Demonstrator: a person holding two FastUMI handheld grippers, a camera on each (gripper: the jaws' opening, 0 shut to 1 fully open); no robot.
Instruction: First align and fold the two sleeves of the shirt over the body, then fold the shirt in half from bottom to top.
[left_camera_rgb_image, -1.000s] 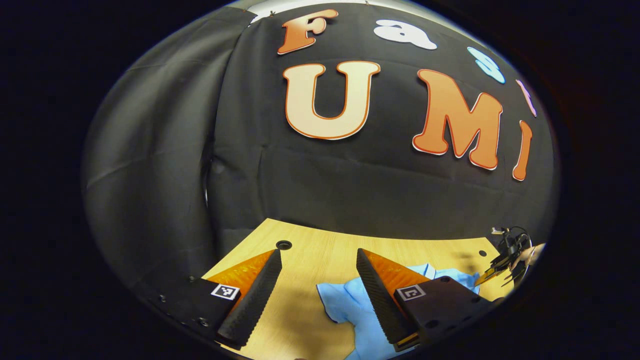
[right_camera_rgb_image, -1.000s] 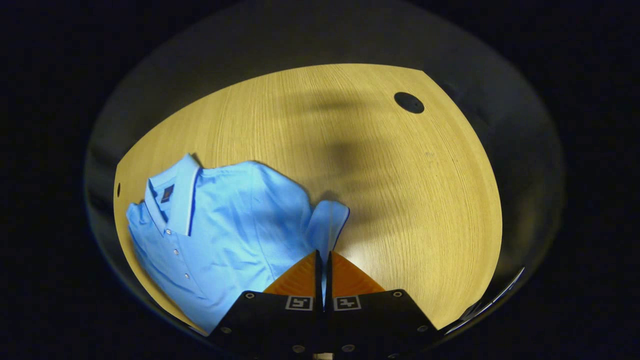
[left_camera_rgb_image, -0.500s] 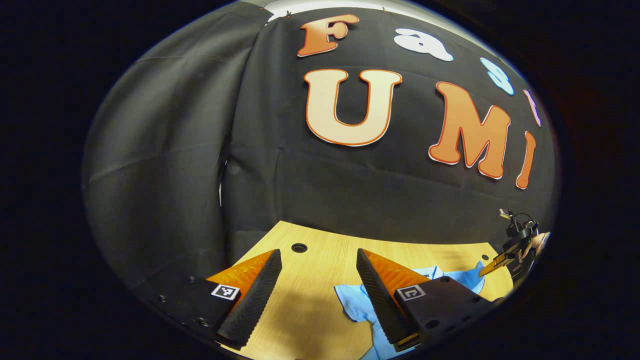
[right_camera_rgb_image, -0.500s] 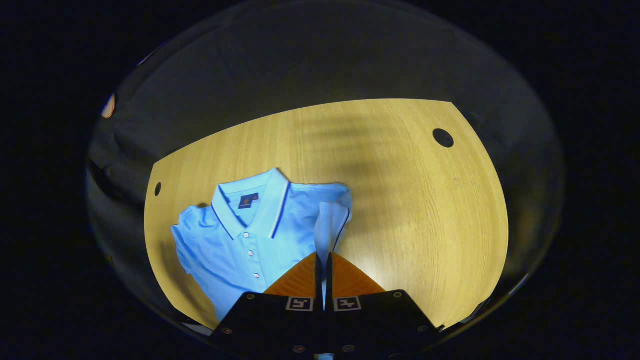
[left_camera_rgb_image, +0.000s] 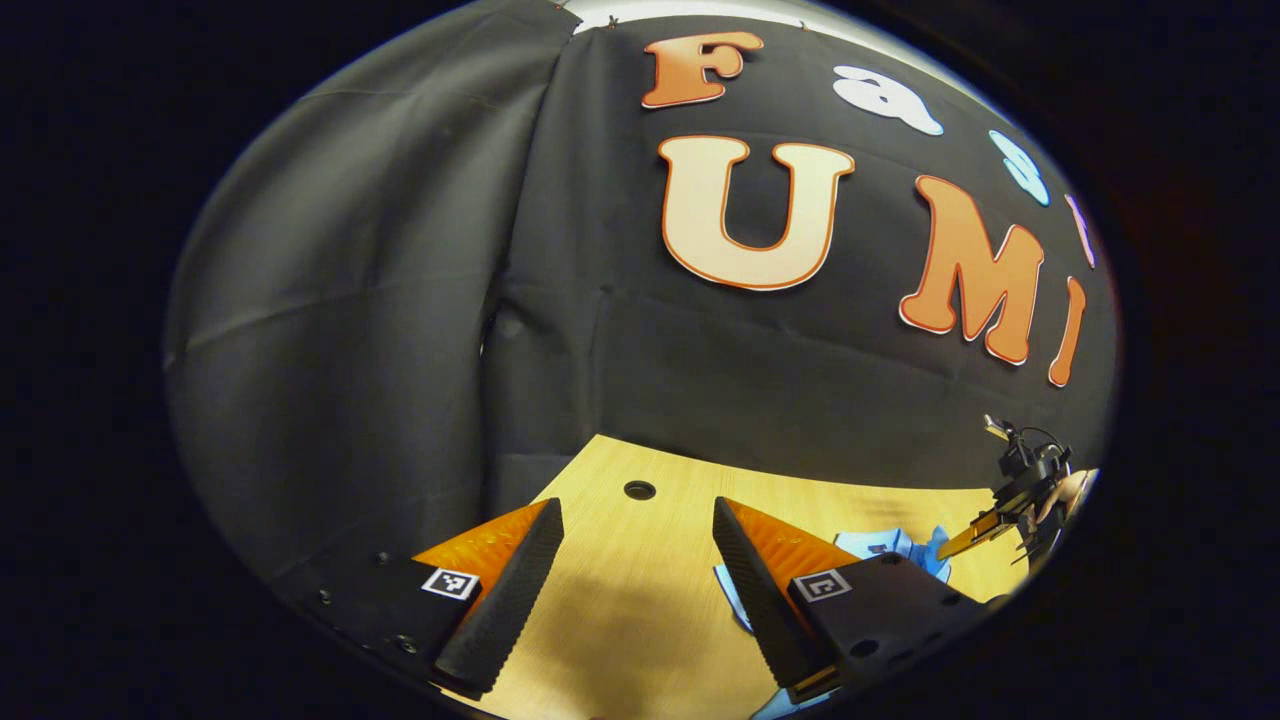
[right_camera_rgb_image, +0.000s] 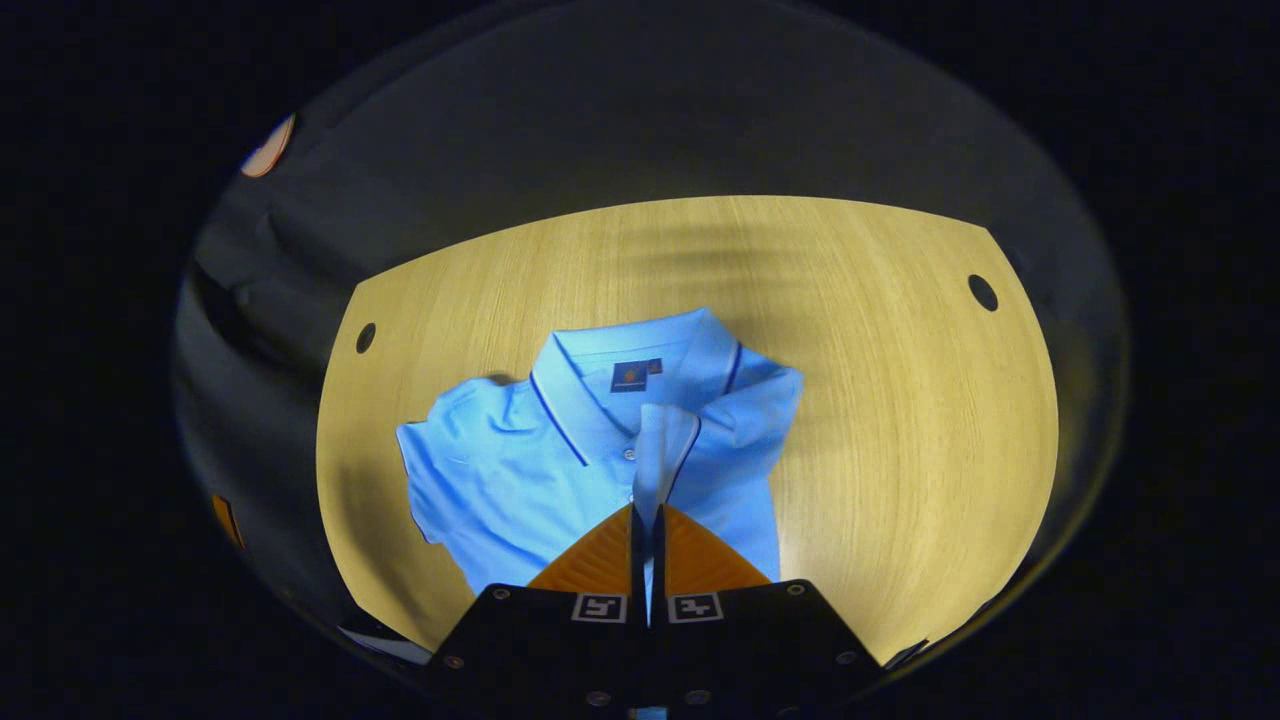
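Right gripper (right_camera_rgb_image: 647, 520) clamped on sleeve (right_camera_rgb_image: 660, 450), left gripper (left_camera_rgb_image: 635, 540) spread, holding nothing.

Sleeve rises from right gripper's tips, held over blue shirt (right_camera_rgb_image: 520, 470), which lies collar-far on wooden table (right_camera_rgb_image: 900, 420) just ahead of them. In left gripper view, shirt bit shows right of its right finger; bare tabletop between fingers.

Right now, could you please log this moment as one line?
right tool: shut on sleeve over shirt | left tool: open, idle
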